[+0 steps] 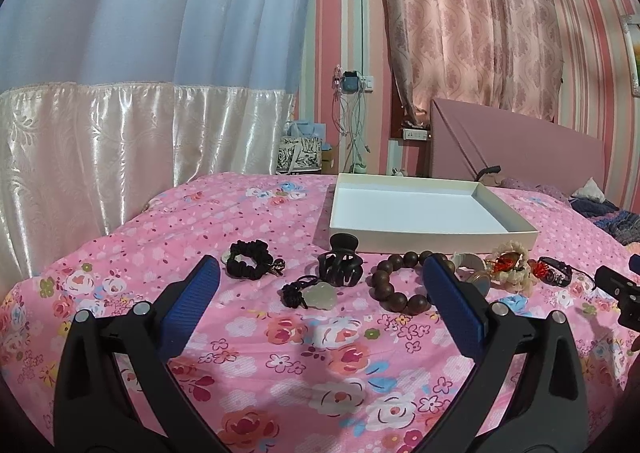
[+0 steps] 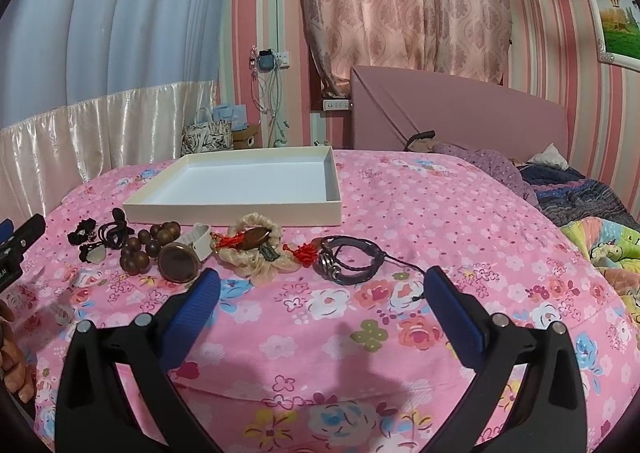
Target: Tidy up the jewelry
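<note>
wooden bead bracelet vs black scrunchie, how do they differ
The bead bracelet is a ring of big, round, brown wooden beads; the scrunchie is a ring of black, ruffled fabric. The bracelet lies just in front of the white tray, right of the hair clip; the scrunchie lies left of it. Both rest flat on the pink bedspread, outside the tray.

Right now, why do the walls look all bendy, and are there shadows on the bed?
Left wrist view: the fisheye lens bows the striped wall and darkens the corners. Right wrist view: same bending; soft grey shadows fall on the bedspread between the open jaws, and the tray looks sharp.
</note>
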Available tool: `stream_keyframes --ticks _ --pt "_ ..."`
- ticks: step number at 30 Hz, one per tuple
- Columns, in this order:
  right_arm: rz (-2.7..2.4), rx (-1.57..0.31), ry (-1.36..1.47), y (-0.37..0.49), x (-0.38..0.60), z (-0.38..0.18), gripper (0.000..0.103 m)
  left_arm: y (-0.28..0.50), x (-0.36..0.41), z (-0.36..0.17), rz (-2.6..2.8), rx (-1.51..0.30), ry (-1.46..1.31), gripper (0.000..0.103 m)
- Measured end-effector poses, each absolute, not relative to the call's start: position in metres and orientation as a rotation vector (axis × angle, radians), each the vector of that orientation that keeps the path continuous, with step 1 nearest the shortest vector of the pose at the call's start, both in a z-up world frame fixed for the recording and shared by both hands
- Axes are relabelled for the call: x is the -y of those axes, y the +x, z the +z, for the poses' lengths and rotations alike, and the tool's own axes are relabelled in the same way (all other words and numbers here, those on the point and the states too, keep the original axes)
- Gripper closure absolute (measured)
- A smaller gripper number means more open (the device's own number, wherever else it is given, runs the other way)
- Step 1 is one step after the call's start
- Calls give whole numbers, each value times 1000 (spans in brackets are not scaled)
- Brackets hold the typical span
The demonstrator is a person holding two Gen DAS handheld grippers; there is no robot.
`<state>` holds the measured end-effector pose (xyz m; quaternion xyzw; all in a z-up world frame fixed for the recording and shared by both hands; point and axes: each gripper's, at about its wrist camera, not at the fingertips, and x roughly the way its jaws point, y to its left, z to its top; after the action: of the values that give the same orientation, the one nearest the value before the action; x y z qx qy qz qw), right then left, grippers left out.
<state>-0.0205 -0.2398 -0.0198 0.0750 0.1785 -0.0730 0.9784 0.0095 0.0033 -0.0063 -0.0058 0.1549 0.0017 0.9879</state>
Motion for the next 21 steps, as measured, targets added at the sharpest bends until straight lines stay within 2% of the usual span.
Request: stream_keyframes --ticks 21 --pt "-148 -362 153 -22 241 -21 2 7 1 -7 5 -308 -6 3"
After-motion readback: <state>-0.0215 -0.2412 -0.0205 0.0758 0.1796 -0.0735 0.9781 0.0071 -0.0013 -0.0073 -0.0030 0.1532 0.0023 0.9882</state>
